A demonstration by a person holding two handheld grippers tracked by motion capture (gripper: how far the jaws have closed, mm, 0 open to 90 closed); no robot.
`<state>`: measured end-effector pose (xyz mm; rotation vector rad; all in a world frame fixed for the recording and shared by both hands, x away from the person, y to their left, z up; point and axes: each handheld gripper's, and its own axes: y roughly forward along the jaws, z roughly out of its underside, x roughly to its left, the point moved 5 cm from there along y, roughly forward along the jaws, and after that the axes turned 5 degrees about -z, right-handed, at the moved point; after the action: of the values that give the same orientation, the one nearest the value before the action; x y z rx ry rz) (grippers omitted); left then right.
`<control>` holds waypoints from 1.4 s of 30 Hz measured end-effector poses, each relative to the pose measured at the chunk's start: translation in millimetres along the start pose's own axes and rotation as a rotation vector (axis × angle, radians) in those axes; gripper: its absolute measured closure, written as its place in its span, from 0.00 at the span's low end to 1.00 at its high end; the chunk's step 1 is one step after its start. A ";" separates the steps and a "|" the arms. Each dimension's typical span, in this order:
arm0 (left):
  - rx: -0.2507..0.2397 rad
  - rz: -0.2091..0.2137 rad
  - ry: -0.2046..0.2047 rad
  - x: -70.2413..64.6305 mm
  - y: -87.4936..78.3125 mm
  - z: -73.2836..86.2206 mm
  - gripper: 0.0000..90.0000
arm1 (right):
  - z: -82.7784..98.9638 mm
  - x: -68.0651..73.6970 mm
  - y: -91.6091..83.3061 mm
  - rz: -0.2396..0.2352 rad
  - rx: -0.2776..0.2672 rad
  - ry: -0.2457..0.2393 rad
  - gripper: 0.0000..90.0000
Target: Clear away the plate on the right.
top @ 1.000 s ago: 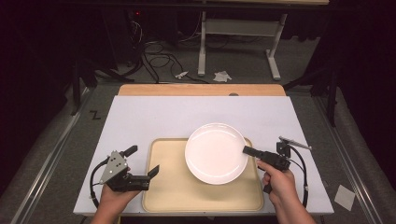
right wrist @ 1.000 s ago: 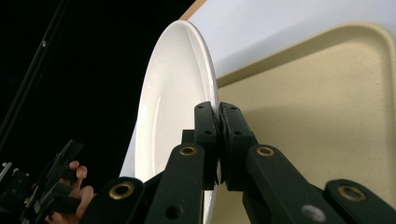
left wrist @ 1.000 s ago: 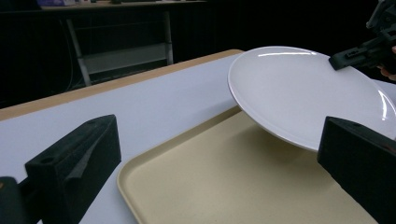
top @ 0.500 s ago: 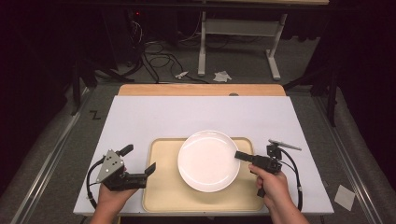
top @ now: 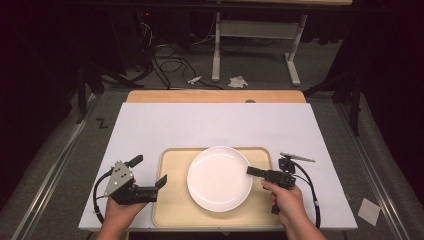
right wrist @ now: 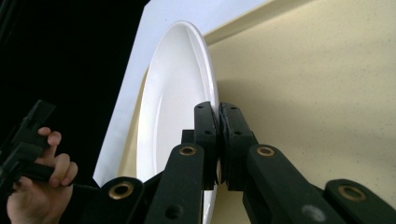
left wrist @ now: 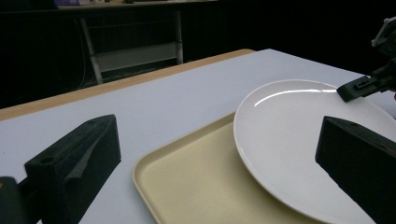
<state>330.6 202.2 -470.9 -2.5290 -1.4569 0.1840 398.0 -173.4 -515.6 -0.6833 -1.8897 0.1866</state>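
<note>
The right gripper point(top: 252, 171) pinches the rim of the white plate point(top: 219, 178) – it sits over the beige tray point(top: 170, 210), low in the frame's centre. The left gripper point(top: 150, 173) (lower left) stands wide apart, holding nothing.

The high view looks down and forward on the table point(top: 150, 125). Both gripper views sit low and close, sharing the white plate point(left wrist: 299, 140).

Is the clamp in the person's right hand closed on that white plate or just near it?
Closed on it. In the right gripper view, the right gripper has both jaws pressed together on the plate rim, over the tray.
</note>
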 end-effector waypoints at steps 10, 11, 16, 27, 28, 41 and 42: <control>0.002 0.011 0.007 -2.2 0.7 0.4 0.01 | 3.7 -5.2 7.3 0.029 0.029 0.000 0.99; 0.003 0.013 0.008 -2.5 0.8 0.5 0.01 | 3.6 -6.7 7.6 0.031 0.029 -0.003 0.99; 0.006 0.019 0.014 -4.2 1.7 1.0 0.01 | 3.5 -8.2 8.5 0.055 0.027 -0.016 0.99; 0.011 0.029 0.022 -6.3 2.2 1.4 0.01 | 4.8 -10.8 10.8 0.093 0.051 -0.048 0.96; 0.012 0.030 0.022 -6.4 2.2 1.5 0.01 | 5.1 -11.1 11.3 0.102 0.054 -0.051 0.96; 0.014 0.037 0.029 -7.2 2.2 1.4 0.01 | 7.4 -15.7 14.3 0.155 0.084 -0.083 0.93; 0.014 0.037 0.029 -7.1 2.2 1.4 0.01 | 7.6 -15.9 14.5 0.159 0.086 -0.089 0.93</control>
<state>328.6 195.2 -472.8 -2.5383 -1.3943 0.1616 400.9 -168.7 -537.7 -0.7777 -1.9003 0.4036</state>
